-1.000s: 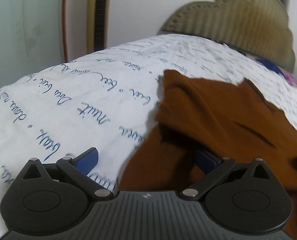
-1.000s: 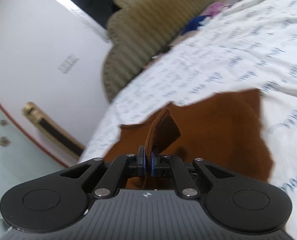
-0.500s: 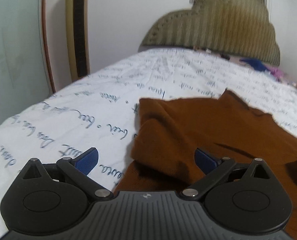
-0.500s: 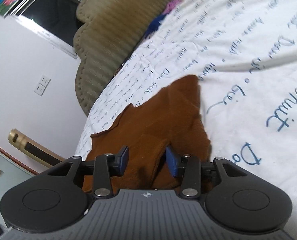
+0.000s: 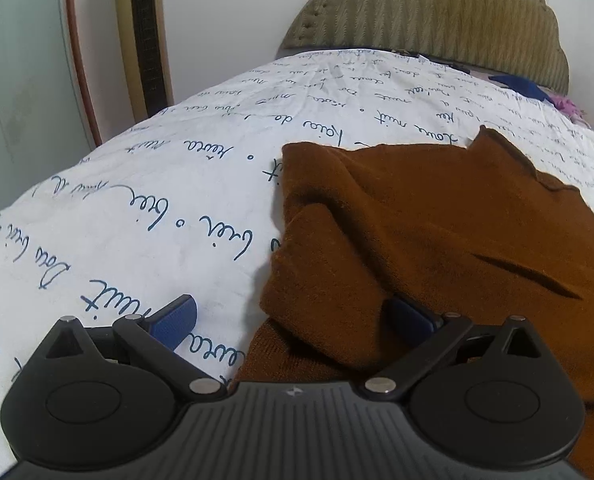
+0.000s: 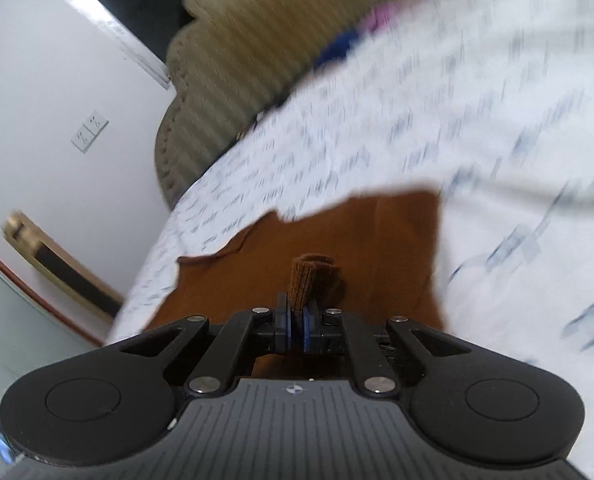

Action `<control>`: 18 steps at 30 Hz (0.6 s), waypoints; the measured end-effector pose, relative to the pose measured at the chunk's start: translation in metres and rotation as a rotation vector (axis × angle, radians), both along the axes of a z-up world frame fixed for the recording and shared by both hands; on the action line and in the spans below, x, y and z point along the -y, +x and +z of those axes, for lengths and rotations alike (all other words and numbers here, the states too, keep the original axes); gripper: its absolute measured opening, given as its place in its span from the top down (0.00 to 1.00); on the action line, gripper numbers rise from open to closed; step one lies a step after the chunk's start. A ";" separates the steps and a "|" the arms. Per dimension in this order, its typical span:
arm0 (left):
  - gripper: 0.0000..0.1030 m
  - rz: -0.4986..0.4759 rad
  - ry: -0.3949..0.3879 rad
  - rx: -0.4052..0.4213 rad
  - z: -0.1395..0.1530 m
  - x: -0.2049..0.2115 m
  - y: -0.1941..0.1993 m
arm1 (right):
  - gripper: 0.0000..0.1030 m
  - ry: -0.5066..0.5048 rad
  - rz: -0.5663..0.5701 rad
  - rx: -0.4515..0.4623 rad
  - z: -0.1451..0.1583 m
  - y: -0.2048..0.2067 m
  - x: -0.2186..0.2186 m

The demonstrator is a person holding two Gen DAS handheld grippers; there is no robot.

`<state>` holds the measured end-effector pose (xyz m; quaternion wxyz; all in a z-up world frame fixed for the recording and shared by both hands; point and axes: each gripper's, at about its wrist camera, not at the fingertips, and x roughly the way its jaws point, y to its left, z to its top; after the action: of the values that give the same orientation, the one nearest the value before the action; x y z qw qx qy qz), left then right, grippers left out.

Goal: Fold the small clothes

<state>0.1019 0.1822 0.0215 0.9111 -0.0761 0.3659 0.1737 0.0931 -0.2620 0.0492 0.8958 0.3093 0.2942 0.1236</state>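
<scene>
A small brown knit garment [image 5: 437, 232] lies partly folded on the bed, with one flap laid over the rest. My left gripper [image 5: 293, 320] is open at the garment's near left corner; its left finger is over the sheet and its right finger is partly under a fold. In the right wrist view the same garment [image 6: 337, 232] lies below. My right gripper [image 6: 297, 320] is shut on a ribbed edge of the brown garment [image 6: 309, 276] and holds it up. That view is blurred by motion.
The bed has a white sheet with blue script [image 5: 177, 184]. An olive padded headboard [image 5: 437, 12] stands at the far end. Blue and pink cloth [image 5: 533, 88] lies near it. A gold and black upright frame [image 5: 145, 36] leans on the wall to the left.
My right gripper opened half a second ago, then shut again on a ribbed edge of the garment and lifted it. The left gripper stayed open and shifted slightly along the garment's left side.
</scene>
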 end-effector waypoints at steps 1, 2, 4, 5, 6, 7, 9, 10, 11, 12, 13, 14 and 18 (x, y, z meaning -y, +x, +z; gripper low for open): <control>0.00 0.003 0.004 0.004 0.000 0.001 -0.001 | 0.89 -0.058 -0.020 0.029 0.007 -0.011 0.000; 0.00 0.007 0.011 0.008 0.000 0.003 -0.001 | 0.89 -0.123 -0.052 0.049 0.011 -0.021 -0.001; 0.00 0.015 0.033 0.008 0.000 0.006 -0.001 | 0.89 -0.190 -0.121 0.028 0.007 -0.033 0.000; 0.00 0.016 0.044 0.006 0.000 0.009 -0.001 | 0.84 -0.203 -0.137 -0.028 -0.002 -0.029 0.002; 0.00 0.015 0.046 0.002 0.001 0.009 -0.001 | 0.83 -0.185 -0.131 -0.104 -0.014 -0.022 0.006; 0.00 0.013 0.037 -0.002 0.002 0.007 -0.002 | 0.83 -0.115 -0.141 -0.125 -0.022 -0.022 0.014; 0.00 0.011 -0.005 -0.009 0.006 0.000 -0.005 | 0.73 -0.030 -0.183 -0.104 -0.017 -0.034 0.028; 0.00 0.010 -0.022 -0.014 0.010 -0.003 -0.006 | 0.60 -0.028 -0.221 -0.082 -0.011 -0.041 0.032; 0.00 0.010 -0.029 -0.014 0.014 -0.005 -0.006 | 0.55 -0.038 -0.255 -0.045 -0.003 -0.048 0.033; 0.00 0.010 -0.023 0.001 0.019 -0.006 -0.007 | 0.56 -0.052 -0.256 -0.001 0.005 -0.052 0.033; 0.00 0.008 -0.006 0.027 0.024 -0.005 -0.008 | 0.56 -0.066 -0.227 0.034 0.013 -0.052 0.030; 0.00 0.001 0.014 0.052 0.029 -0.003 -0.008 | 0.56 -0.071 -0.175 0.050 0.018 -0.049 0.024; 0.00 -0.062 0.060 0.053 0.030 0.006 0.008 | 0.56 -0.060 0.049 0.012 0.018 -0.016 -0.023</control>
<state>0.1101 0.1760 0.0520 0.9273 -0.0420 0.3385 0.1539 0.0766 -0.2389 0.0672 0.9032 0.2741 0.3000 0.1384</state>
